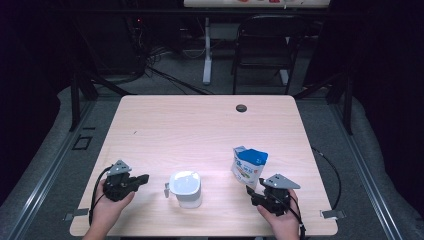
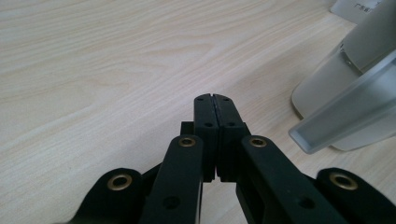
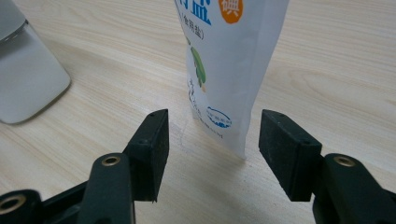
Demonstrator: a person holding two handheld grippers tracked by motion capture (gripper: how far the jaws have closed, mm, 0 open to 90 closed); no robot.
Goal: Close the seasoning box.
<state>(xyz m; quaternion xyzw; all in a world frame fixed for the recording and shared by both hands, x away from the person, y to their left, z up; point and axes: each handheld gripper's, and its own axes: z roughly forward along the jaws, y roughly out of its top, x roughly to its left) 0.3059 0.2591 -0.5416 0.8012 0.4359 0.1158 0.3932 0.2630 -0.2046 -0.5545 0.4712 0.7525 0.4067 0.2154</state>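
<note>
A white lidded container (image 1: 185, 188) with a small side handle stands near the table's front edge, between the two hands. To its right stands a white and blue pouch (image 1: 249, 165) with printed text, upright. My left gripper (image 1: 144, 178) rests low on the table left of the container, its jaws pressed together with nothing between them (image 2: 215, 99); the container's handle (image 2: 343, 122) shows at the right of the left gripper view. My right gripper (image 1: 249, 190) sits just in front of the pouch, open (image 3: 212, 133), its fingers either side of the pouch's lower corner (image 3: 224, 93) without touching it.
The light wooden table (image 1: 200, 130) has a dark round grommet (image 1: 241, 108) near its far edge. A black folding chair (image 1: 267, 50) and a white desk leg (image 1: 207, 50) stand beyond the table. Cables trail from both grippers off the front corners.
</note>
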